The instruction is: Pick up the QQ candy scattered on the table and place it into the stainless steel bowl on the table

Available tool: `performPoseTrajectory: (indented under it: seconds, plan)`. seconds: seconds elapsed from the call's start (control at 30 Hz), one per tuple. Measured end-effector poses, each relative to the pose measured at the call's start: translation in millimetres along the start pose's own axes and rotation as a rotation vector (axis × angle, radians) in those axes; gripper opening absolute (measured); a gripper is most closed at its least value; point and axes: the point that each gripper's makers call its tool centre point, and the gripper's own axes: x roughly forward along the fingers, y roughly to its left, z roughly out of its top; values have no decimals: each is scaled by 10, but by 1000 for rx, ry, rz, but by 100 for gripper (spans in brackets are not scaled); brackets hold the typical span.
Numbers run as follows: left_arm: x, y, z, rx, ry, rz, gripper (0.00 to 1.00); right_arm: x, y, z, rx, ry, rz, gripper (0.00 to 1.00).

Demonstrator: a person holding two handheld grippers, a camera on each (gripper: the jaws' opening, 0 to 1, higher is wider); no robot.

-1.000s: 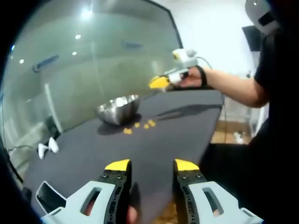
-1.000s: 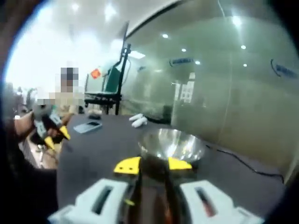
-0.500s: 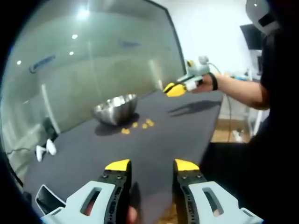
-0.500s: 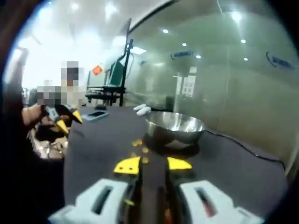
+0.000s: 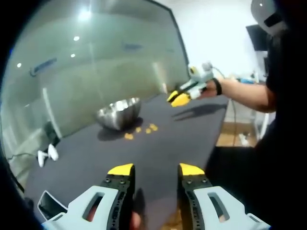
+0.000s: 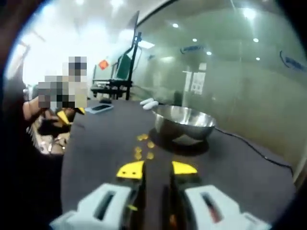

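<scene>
— Where are the sweets from where you stand?

— A small scatter of QQ candy lies on the dark tabletop, just ahead of the right gripper and a little to the left of its line. The stainless steel bowl sits just beyond them, slightly to the right, upright, apart from the pieces. From the left gripper the same candy is well ahead, with the bowl just behind it.

— Is either gripper holding anything?

— No. The left one has its yellow tips spread wide with bare tabletop showing between them. The right one's jaws stand parted by a narrower gap, nothing in it. In the left gripper view you can see the right gripper held out in the air above the far side of the tabletop, short of the candy.

— How do you reckon the pieces will handle?

— They look tiny and light, probably soft and springy. I'd take one at a time, tips either side of its middle, pressed down to the cloth. Squeeze too hard and it may pop out sideways. Whether any are in the bowl I can't tell.

— And the rest?

— A phone and some white bits lie farther off.
</scene>
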Motion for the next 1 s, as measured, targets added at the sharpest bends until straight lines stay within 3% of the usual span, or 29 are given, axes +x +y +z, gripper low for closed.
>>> performPoseTrajectory:
  seconds: [0.33,0.57,1.0]
  plan:
    - [-45,26,-47,-14,-3,14,37,233,82,-48,41,3,35,21]
    - [-102,68,-91,-25,-1,33,37,484,192,-118,25,57,74,21]
    - [-179,143,-193,-49,10,61,37,837,230,-161,59,51,125,20]
